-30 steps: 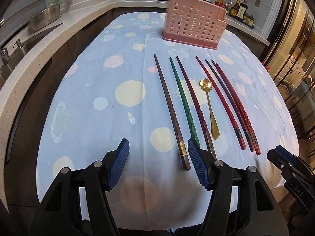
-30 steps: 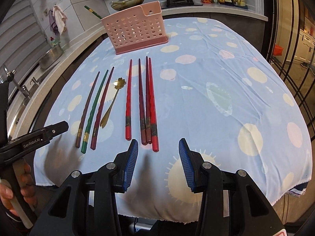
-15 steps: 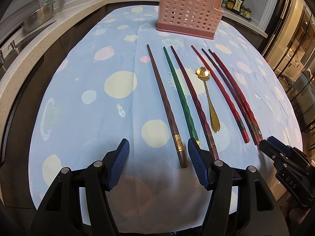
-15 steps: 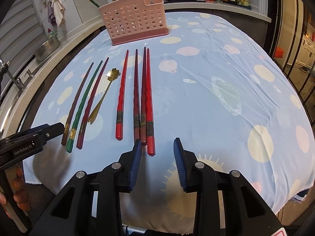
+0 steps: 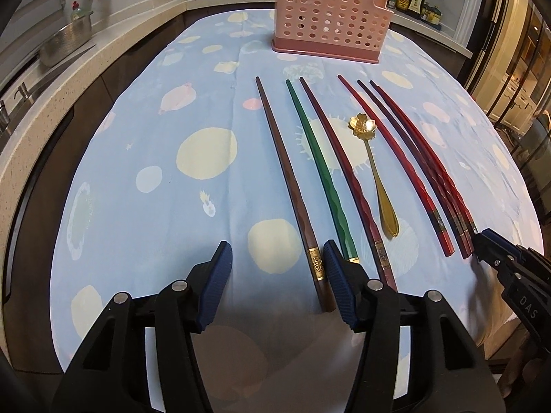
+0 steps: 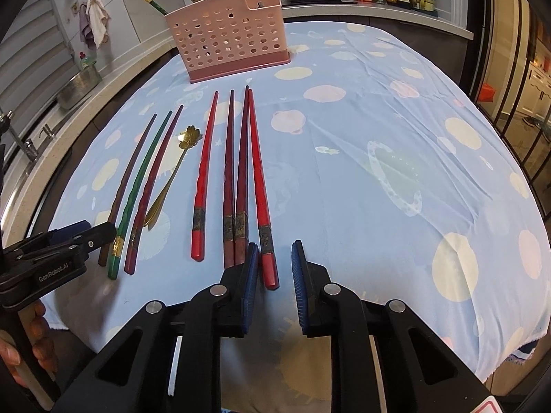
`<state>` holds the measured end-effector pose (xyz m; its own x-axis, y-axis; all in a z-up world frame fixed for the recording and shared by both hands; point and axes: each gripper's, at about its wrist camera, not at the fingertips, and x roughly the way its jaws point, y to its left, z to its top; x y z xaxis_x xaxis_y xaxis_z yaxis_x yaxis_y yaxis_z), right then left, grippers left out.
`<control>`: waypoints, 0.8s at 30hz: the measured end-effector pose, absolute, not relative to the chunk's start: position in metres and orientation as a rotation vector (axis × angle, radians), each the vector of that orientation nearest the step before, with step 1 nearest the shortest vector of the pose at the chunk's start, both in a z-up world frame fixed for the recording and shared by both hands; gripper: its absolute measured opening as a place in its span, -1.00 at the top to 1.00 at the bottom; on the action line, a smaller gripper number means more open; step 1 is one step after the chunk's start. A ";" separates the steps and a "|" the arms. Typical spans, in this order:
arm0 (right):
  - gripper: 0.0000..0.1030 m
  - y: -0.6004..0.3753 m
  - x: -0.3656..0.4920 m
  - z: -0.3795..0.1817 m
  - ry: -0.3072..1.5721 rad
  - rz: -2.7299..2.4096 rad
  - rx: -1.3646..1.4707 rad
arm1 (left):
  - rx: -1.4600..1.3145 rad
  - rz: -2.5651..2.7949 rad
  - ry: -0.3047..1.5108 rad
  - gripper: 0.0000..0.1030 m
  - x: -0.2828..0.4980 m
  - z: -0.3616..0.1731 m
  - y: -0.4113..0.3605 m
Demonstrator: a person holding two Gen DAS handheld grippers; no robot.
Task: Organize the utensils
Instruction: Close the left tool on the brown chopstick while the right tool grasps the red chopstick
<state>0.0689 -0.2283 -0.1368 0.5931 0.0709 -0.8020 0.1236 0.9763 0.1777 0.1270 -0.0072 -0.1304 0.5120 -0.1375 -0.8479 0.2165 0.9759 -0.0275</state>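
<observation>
Over the bench, right gripper [image 6: 274,265] fingers closing around the red chopstick [image 6: 258,186].
Stiff, light, slippery lacquer; grip its thick banded end.

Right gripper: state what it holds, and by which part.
Nothing yet. The right gripper is closing around the thick end of the rightmost red chopstick, which lies flat on the tablecloth; the pads are not pressing it.

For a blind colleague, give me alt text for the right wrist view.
The right tool is closing around the end of a red chopstick, the rightmost of seven chopsticks and a gold spoon on a blue cloth. A pink holder stands behind.
</observation>
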 end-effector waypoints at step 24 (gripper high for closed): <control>0.86 -0.231 0.038 -0.089 0.829 -0.017 0.258 | -0.016 -0.264 0.953 0.86 0.100 -0.083 0.020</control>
<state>0.0381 -0.2309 -0.0893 0.6770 0.0858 -0.7310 0.1150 0.9686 0.2202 0.1003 0.0195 -0.0826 0.5500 -0.2297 -0.8029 0.2161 0.9678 -0.1289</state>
